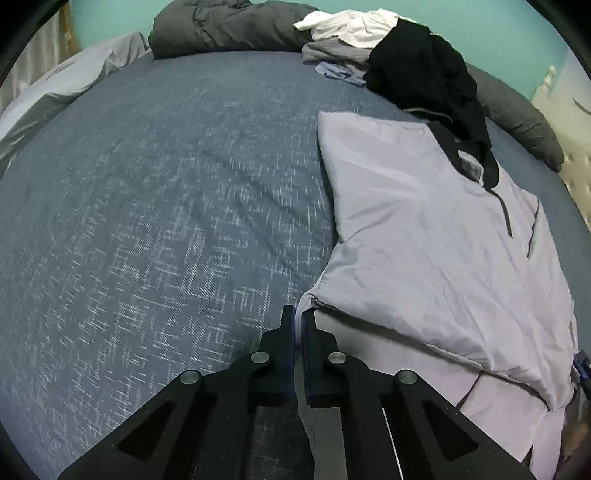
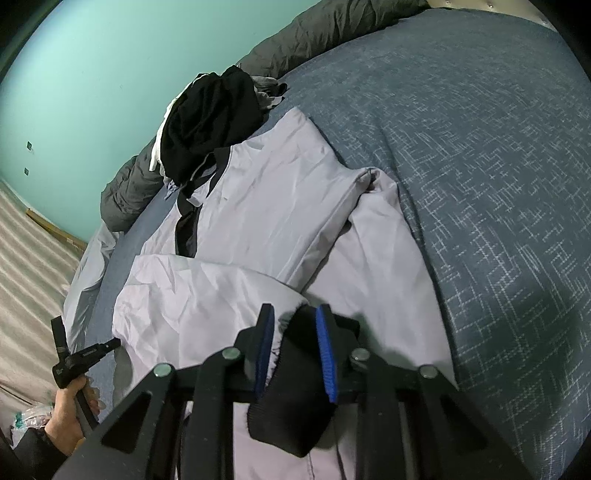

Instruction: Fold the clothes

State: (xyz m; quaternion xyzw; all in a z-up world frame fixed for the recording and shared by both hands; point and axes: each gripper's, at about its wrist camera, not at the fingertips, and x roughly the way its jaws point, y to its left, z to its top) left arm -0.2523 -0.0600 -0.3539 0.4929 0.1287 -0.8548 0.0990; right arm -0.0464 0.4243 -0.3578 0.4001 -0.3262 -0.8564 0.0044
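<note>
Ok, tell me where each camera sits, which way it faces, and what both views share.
Left wrist: rides the left gripper, looking along the blue bed sheet toward the teal wall; its fingers are shut on the lilac jacket.
Right wrist: rides the right gripper, looking across the bed; its fingers pinch the jacket's black cuff, and a hand shows at lower left.
Shared: the jacket, the black garment on the clothes pile, the sheet.

Left wrist view looking low along fingers across blue bedsheet (image 1: 166, 192) toward teal wall (image 1: 498, 33). Right wrist view facing same way, close over lavender garment (image 2: 280, 206). Both sharing garment, black clothes pile (image 1: 424, 70).
</note>
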